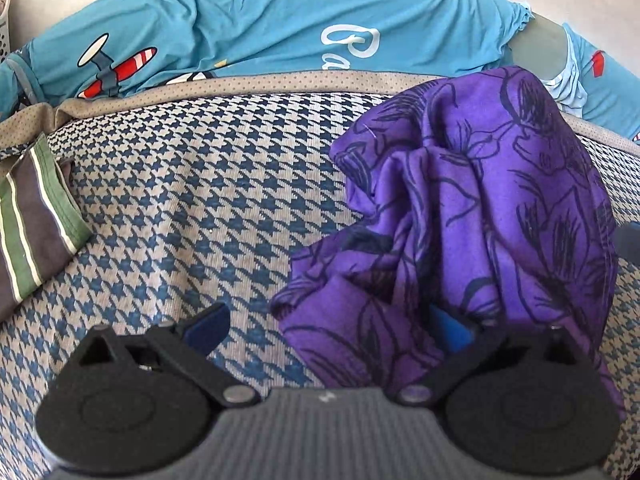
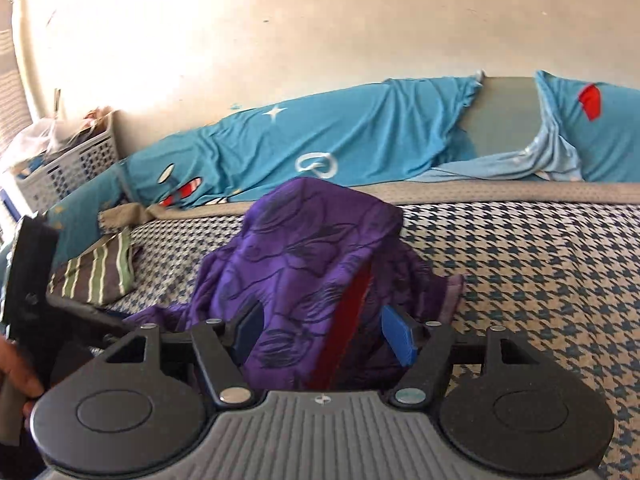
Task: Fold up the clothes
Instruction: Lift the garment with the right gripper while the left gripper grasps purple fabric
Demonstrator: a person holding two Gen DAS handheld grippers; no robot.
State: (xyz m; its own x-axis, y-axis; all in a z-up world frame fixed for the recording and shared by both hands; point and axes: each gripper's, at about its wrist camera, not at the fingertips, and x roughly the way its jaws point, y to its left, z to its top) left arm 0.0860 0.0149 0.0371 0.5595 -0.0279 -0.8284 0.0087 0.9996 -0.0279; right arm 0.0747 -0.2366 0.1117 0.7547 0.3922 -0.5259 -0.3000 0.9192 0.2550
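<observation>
A crumpled purple garment (image 1: 472, 208) with dark flower outlines lies heaped on the houndstooth bed cover (image 1: 192, 200). My left gripper (image 1: 330, 330) is open wide just in front of the heap. Its left pad (image 1: 208, 328) is over bare cover, and its right pad (image 1: 452, 334) is tucked under a purple fold. In the right wrist view the purple garment (image 2: 304, 240) bulges up between the fingers of my right gripper (image 2: 325, 332), a red strip (image 2: 352, 316) showing in its folds. That gripper is open, with the blue right pad (image 2: 400, 338) clear of the cloth.
A folded green, grey and white striped garment (image 1: 32, 224) lies at the left. Blue bedding with an aeroplane print (image 1: 280, 28) runs along the wall behind. A white basket (image 2: 68, 164) stands far left. A hand (image 2: 16, 380) holds the other gripper's body (image 2: 32, 280).
</observation>
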